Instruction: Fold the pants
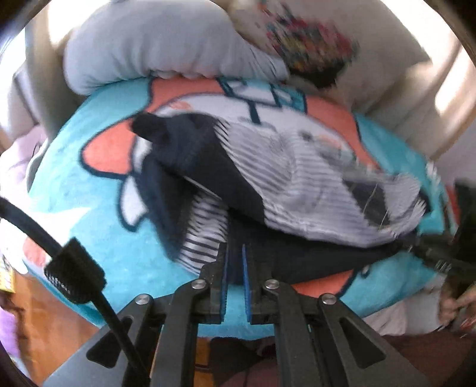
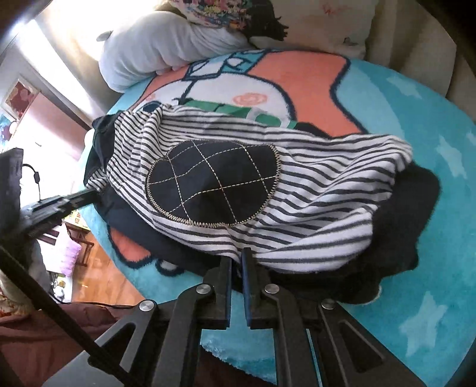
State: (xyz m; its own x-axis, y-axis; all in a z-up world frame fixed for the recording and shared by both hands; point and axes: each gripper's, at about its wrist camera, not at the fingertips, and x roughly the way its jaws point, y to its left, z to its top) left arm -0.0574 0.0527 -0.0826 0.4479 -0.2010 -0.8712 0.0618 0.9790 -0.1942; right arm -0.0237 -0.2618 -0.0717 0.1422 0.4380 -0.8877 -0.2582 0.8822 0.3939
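The pants (image 2: 312,196) are navy-and-white striped with a round navy quilted knee patch (image 2: 214,184) and dark navy parts. They lie bunched on a turquoise and coral cartoon blanket (image 2: 416,134). In the left wrist view the pants (image 1: 282,184) are blurred and partly lifted. My left gripper (image 1: 235,253) is shut on the dark edge of the pants. My right gripper (image 2: 237,259) is shut on the striped hem at the near edge. The left gripper also shows in the right wrist view (image 2: 59,205) at the pants' left end.
A grey pillow (image 2: 166,44) and a colourful patterned cushion (image 2: 214,12) lie at the far side of the blanket. A beige sofa back (image 2: 401,35) rises behind. Wooden floor (image 2: 98,279) shows at the lower left.
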